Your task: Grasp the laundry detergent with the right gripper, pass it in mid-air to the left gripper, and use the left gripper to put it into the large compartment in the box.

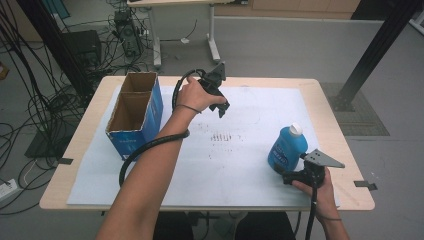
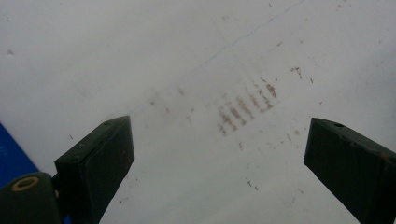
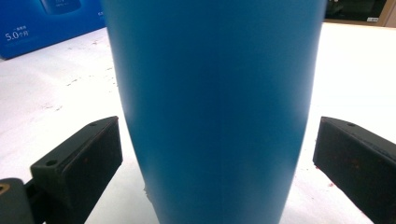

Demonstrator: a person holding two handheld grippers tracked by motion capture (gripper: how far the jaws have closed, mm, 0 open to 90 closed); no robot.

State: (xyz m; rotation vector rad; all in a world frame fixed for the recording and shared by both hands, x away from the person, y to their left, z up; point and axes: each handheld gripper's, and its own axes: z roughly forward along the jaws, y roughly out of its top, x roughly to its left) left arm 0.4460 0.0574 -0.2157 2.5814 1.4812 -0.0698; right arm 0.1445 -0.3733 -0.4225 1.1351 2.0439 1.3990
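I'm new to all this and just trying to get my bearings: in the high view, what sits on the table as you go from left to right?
Cardboard box → left gripper → blue bottle → right gripper, open around the bottle's base.

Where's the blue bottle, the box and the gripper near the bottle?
blue bottle [image 1: 286, 150]: high view, on its body.
cardboard box [image 1: 150, 111]: high view, on its blue side.
right gripper [image 3: 217, 158]: right gripper view, between its fingers.
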